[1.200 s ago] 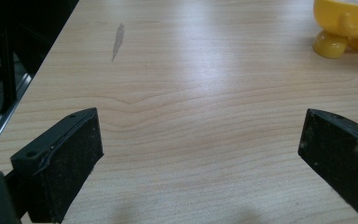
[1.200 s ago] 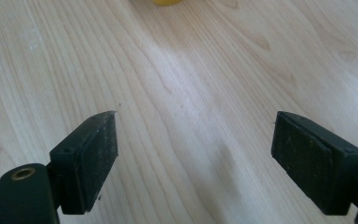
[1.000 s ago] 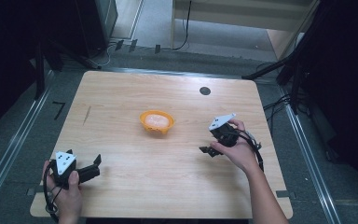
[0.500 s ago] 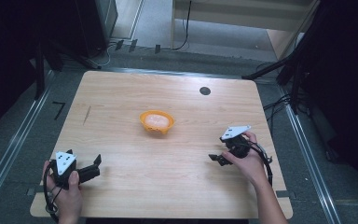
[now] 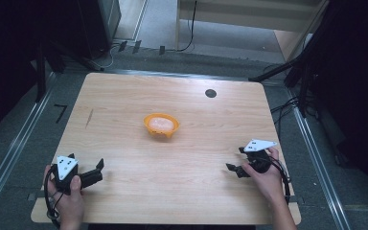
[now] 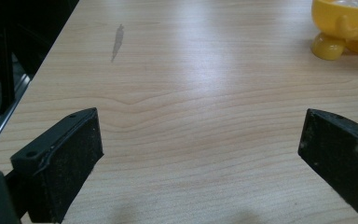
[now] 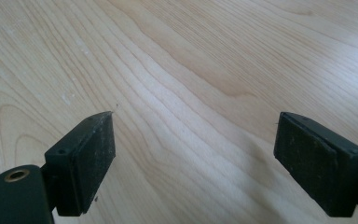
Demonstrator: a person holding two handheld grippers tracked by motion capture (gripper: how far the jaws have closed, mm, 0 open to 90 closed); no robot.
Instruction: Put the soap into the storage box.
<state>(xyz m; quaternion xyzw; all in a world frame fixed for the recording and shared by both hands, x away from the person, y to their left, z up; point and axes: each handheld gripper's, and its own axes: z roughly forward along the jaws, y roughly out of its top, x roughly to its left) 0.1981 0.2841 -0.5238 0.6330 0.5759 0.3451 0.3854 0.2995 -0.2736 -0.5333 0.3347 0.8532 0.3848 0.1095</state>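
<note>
On the table (image 5: 124, 110) — orange bowl (image 5: 161, 124) midway, both tools gaping, empty.

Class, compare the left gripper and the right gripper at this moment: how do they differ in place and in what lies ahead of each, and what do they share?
The left gripper sits at the table's near left corner; the right gripper sits at the near right side. The left gripper view has the orange bowl ahead of its fingers; the right gripper view has bare wood between its fingers. Shared: both are hand-held, wide open, holding nothing, and each carries a grey three-cornered plate.
</note>
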